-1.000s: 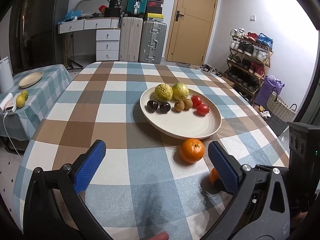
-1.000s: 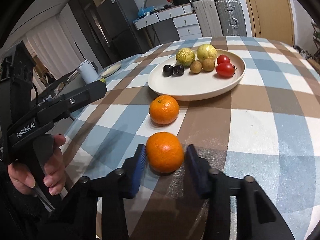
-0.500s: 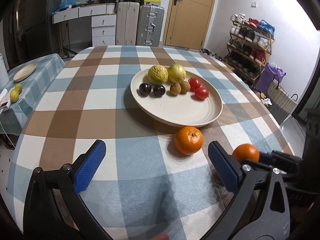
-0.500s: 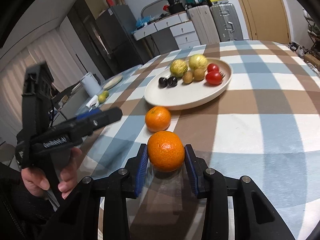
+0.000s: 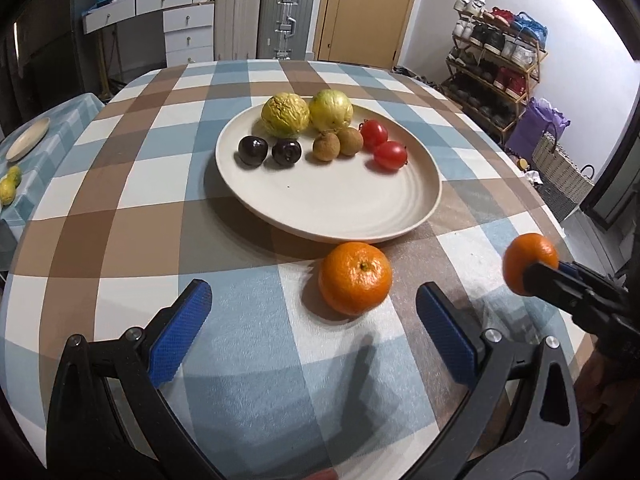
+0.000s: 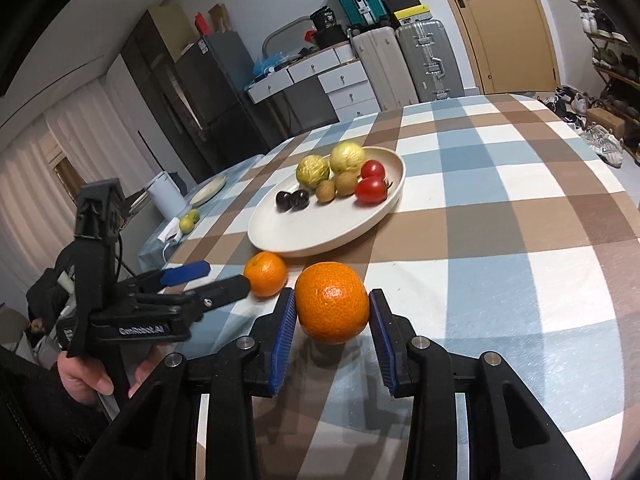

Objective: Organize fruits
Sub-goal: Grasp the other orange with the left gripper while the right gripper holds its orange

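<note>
A cream plate on the checked table holds two yellow-green fruits, two dark cherries, two brown longans and two red tomatoes. My right gripper is shut on an orange, lifted just above the cloth. A second orange lies on the table by the plate's near rim. My left gripper is open, its blue pads standing wide on either side just short of that orange.
A side table at the left carries a small plate and yellow-green fruits. Suitcases, drawers and a door stand behind; a shoe rack is at the right. A hand holds the left gripper.
The right gripper has closed on its orange and lifted it off the cloth. The left gripper has moved forward and tilted down toward the orange lying by the plate.
</note>
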Demonstrator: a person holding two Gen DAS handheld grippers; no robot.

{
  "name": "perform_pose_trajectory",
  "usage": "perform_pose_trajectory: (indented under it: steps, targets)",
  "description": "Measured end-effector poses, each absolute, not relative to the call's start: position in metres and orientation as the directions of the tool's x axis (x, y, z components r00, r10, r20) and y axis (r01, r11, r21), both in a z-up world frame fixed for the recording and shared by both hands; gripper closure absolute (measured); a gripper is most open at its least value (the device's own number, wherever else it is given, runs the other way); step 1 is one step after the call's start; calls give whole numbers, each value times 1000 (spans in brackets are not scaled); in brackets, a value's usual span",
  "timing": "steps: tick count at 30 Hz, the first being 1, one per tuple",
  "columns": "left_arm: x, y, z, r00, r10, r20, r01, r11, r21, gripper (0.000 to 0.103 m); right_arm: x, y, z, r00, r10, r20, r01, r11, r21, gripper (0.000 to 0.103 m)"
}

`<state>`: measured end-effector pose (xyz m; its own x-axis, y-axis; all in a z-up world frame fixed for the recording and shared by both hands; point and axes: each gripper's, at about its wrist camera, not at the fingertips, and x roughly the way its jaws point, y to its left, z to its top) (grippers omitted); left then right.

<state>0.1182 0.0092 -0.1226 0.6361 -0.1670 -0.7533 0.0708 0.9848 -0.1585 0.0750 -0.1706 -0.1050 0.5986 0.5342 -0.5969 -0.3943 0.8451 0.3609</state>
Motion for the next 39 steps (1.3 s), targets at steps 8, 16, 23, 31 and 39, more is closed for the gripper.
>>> perform_pose_trajectory:
  steps: [8, 16, 23, 31, 39]
  targets:
    - [131, 7, -125, 631, -164, -758, 59, 985, -164, 5, 80, -175, -104, 598, 538, -594, -399, 843, 361, 66]
    - [137, 5, -127, 603, -222, -766, 90, 973, -211, 24, 86, -174, -103, 593, 549, -589, -411, 835, 365, 66]
    - [137, 6, -130, 583, -269, -767, 111, 961, -253, 46, 91, -172, -102, 588, 547, -596, -410, 836, 363, 66]
    - [134, 4, -127, 562, -341, -753, 165, 939, -301, 66, 92, -170, -103, 584, 544, -603, -410, 838, 359, 66]
    - [124, 11, -118, 570, -382, -727, 185, 922, -339, 66, 94, -167, -102, 583, 539, -608, -410, 841, 352, 66]
